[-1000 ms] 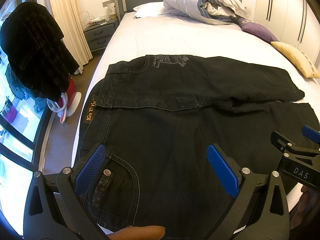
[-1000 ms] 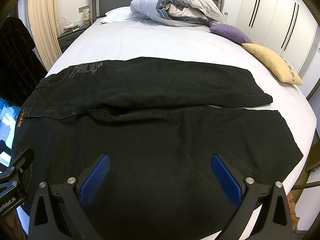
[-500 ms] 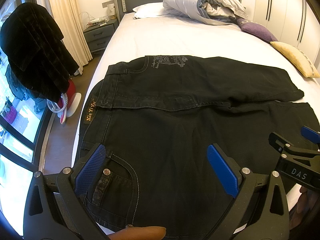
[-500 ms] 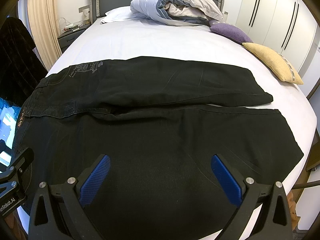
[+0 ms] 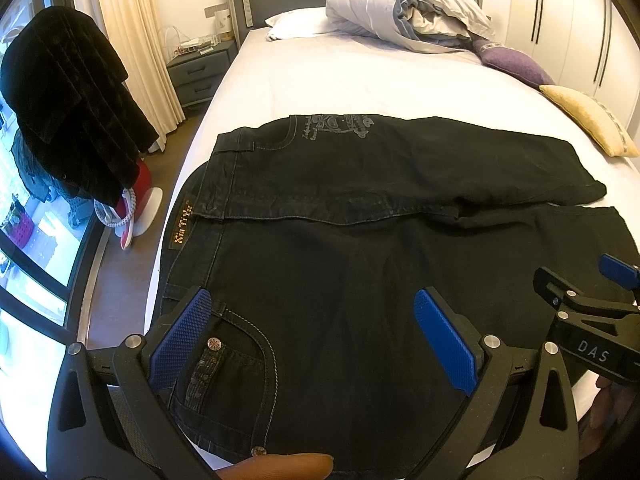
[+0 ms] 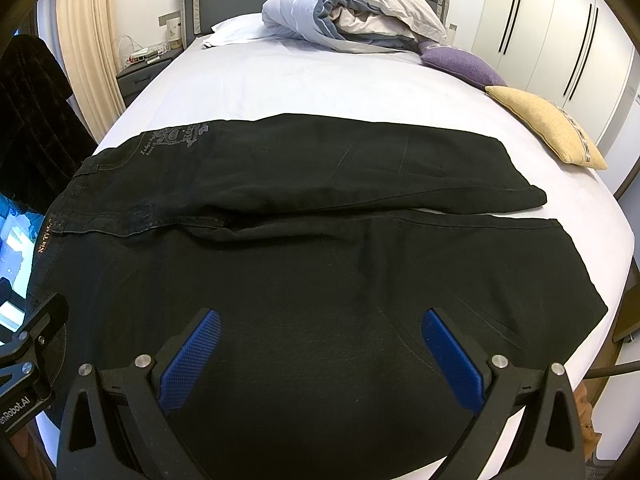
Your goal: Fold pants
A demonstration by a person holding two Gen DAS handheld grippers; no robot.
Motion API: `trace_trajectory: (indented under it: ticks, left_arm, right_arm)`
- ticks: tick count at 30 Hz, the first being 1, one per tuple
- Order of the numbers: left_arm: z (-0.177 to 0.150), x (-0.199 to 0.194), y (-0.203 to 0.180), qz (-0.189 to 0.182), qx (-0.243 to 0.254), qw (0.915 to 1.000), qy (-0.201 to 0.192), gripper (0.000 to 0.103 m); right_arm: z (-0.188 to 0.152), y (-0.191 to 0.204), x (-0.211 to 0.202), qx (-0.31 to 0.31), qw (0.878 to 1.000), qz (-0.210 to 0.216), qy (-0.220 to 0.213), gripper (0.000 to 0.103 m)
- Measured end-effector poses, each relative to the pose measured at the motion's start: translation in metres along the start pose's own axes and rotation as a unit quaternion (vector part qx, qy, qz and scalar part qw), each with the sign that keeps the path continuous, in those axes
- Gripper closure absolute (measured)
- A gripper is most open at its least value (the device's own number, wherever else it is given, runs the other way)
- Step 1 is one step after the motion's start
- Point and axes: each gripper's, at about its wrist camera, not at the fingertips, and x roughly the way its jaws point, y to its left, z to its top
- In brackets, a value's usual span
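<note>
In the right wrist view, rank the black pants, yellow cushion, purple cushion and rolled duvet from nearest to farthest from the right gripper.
1. Black pants: spread directly under the right gripper.
2. Yellow cushion: right edge of the bed, past the pants.
3. Purple cushion: farther up the right side.
4. Rolled duvet: at the headboard; only slightly beyond the purple cushion.

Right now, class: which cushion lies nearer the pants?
The yellow cushion, at the bed's right edge; the purple cushion sits farther back, beside the rolled duvet.
</note>
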Motion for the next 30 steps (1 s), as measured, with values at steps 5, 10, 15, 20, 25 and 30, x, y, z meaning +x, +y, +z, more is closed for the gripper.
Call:
trace_trajectory:
  ticks: [5, 10, 15, 20, 25, 30]
  left_arm:
    - [0.001, -0.003, -0.002, 0.000, 0.001, 1.0000, -0.003, 0.000]
    - [0.002, -0.005, -0.002, 0.000, 0.001, 1.0000, -0.005, 0.000]
    - [0.002, -0.006, -0.003, 0.000, 0.002, 1.0000, -0.006, 0.000]
    - [0.003, -0.008, -0.004, -0.001, 0.003, 1.0000, -0.008, 0.000]
    - [0.003, -0.010, -0.005, -0.002, 0.003, 0.9999, -0.010, 0.000]
    - [0.004, -0.014, -0.004, -0.004, 0.002, 0.9999, -0.014, 0.000]
  right_arm:
    - [0.000, 0.002, -0.002, -0.001, 1.000, 0.001, -0.002, 0.000]
    - [0.000, 0.002, -0.003, -0.001, 1.000, 0.002, -0.003, 0.000]
    - [0.000, 0.003, -0.003, -0.001, 1.000, 0.002, -0.003, 0.000]
    - [0.000, 0.003, -0.004, 0.000, 1.000, 0.003, -0.004, 0.000]
    - [0.001, 0.004, -0.007, -0.001, 1.000, 0.005, -0.007, 0.000]
    - [0.001, 0.005, -0.008, 0.000, 1.000, 0.006, -0.008, 0.000]
